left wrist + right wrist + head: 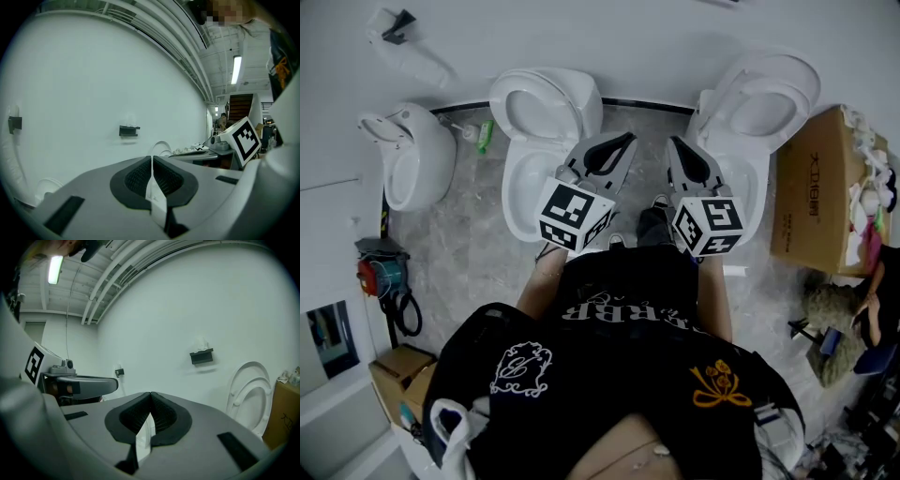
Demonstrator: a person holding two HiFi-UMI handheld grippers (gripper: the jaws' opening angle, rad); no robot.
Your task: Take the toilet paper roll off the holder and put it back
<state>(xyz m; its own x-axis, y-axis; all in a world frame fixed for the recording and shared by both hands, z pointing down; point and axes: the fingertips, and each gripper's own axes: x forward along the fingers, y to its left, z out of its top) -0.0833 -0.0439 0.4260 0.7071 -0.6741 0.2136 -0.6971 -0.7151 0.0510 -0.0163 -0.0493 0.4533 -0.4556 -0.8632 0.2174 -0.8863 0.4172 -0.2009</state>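
A small dark wall holder [202, 356] hangs on the white wall with something pale on top of it, too small to tell whether it is the toilet paper roll. The left gripper view shows the same kind of dark holder [129, 131] on the wall, well ahead of the jaws. My left gripper [622, 142] and right gripper [676, 143] are held side by side in front of the person's chest. Both point toward the wall. In its own view the left gripper [152, 160] has its jaws together with nothing between. The right gripper [150, 397] is likewise shut and holds nothing.
Two white toilets [534, 112] [764, 98] stand on the marble floor below the grippers, and a white urinal [408, 159] is at the left. A cardboard box [816, 187] stands at the right, a smaller box [394, 375] at the lower left. Another dark bracket [394, 23] is on the wall.
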